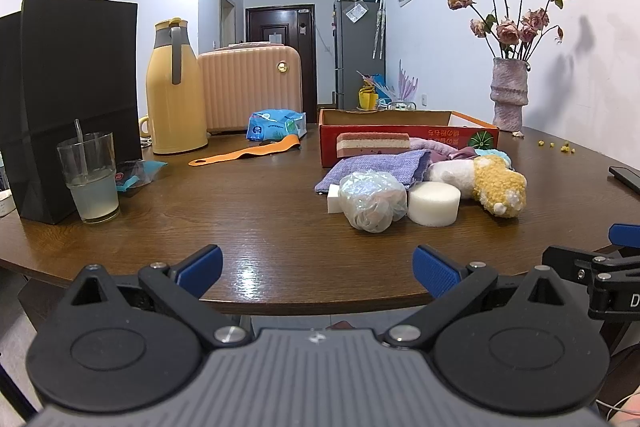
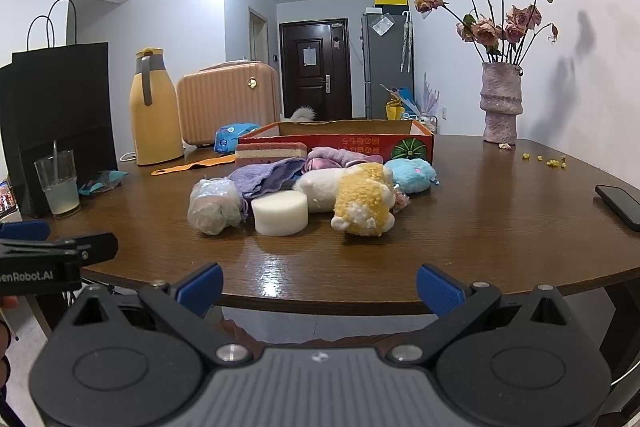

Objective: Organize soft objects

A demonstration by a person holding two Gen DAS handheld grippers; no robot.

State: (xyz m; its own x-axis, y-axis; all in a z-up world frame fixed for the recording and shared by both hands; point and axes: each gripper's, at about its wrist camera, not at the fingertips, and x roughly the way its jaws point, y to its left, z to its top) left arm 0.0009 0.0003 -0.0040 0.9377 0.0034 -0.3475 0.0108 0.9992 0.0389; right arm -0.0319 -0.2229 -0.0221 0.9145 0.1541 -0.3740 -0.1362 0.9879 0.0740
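Both grippers sit nearest me at the table's near edge, nothing in either: left gripper (image 1: pixel 318 269) with its blue pads spread wide, right gripper (image 2: pixel 319 287) likewise apart. I judge this to be the opening step — nothing is picked yet, and the soft pile lies mid-table, just in front of the red cardboard box (image 2: pixel 412 141).

Counting the pile: one bagged bundle in clear plastic (image 2: pixel 214 205), one white round sponge (image 2: pixel 280 213), one yellow-and-white plush (image 2: pixel 362 205), one blue plush (image 2: pixel 412 175), one layered pink sponge block (image 2: pixel 271 151), one lavender cloth (image 2: pixel 266 177). Pink-purple fabric (image 2: pixel 336 157) lies behind — one piece or two, I can't tell. A small white block (image 1: pixel 333 193) shows in the left view only.

Next I'd reach forward to the round sponge, closest and unobstructed, squeeze gently, then lift it over the box wall.
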